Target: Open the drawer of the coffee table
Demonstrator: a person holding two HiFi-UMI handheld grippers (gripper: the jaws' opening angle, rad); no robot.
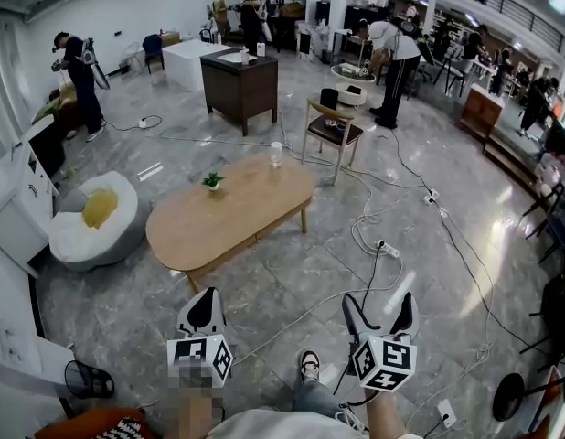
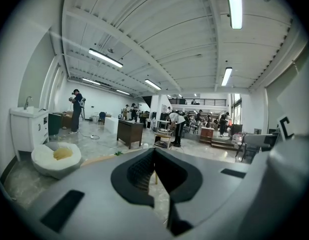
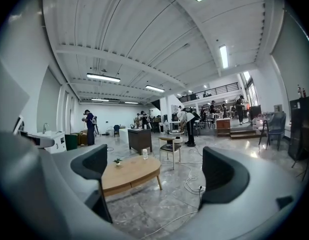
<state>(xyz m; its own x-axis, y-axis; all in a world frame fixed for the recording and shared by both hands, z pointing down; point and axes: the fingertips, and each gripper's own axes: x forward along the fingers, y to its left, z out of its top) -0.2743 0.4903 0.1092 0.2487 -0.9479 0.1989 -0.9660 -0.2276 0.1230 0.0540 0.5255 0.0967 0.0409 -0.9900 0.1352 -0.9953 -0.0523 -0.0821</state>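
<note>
Beyond left hand-held gripper, closed, and right hand-held gripper, wide, coffee table stands on marble floor.

The left gripper and right gripper are grey with black-lined jaws. Each bears a white cube of black square markers. The person wears a pale top and a white sneaker.

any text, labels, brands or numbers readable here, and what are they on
No words, brands or numbers can be read.
Left cube: square black-and-white markers only, no letters.
Right cube: the same.
Dark C-shaped mark at the left gripper view's right edge: cannot tell whether it is a letter.
White unit at the left: its panel is too small to read.
</note>
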